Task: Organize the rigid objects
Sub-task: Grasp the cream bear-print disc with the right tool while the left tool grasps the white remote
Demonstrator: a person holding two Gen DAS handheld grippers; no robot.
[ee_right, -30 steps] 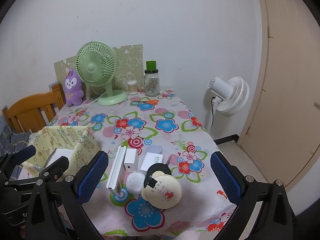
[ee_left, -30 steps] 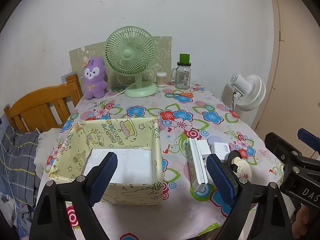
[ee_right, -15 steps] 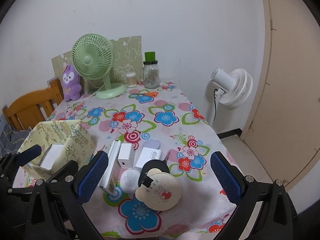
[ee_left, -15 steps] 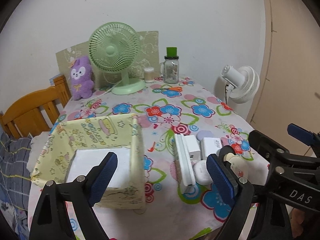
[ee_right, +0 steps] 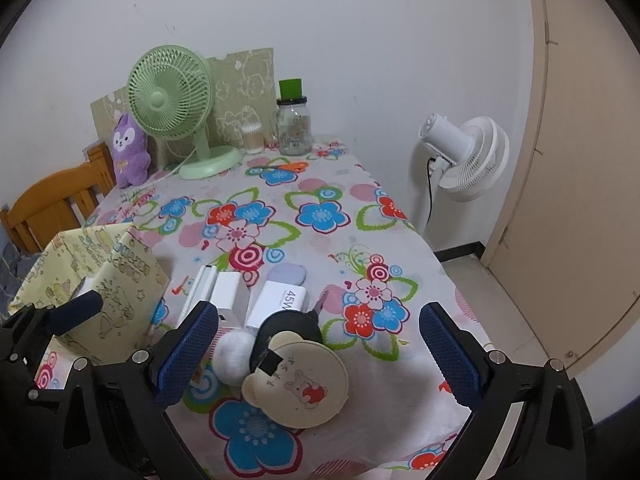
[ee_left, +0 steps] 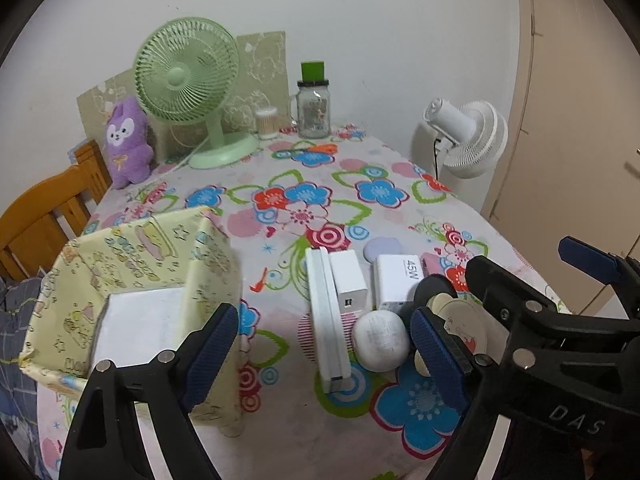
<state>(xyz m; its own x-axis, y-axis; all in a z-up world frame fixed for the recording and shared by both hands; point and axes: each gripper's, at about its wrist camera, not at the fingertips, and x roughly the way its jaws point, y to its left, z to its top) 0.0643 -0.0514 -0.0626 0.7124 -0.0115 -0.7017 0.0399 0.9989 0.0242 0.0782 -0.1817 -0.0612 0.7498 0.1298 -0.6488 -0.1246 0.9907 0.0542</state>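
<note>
White boxy chargers (ee_left: 347,280) and a smooth rounded case (ee_left: 380,341) lie below both empty, wide-spread grippers (ee_left: 324,356) (ee_right: 318,350).

Yellow box (ee_left: 132,280) flanks white items (ee_left: 340,300); tabletop (ee_right: 328,184) beyond open.

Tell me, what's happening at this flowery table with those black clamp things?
A person holds two grippers over the table, tidying small items. Both the left gripper and the right gripper have open jaws and hold nothing. A white charger, a round white case and a cream bear-eared mirror lie loose beside the yellow patterned box.
</note>
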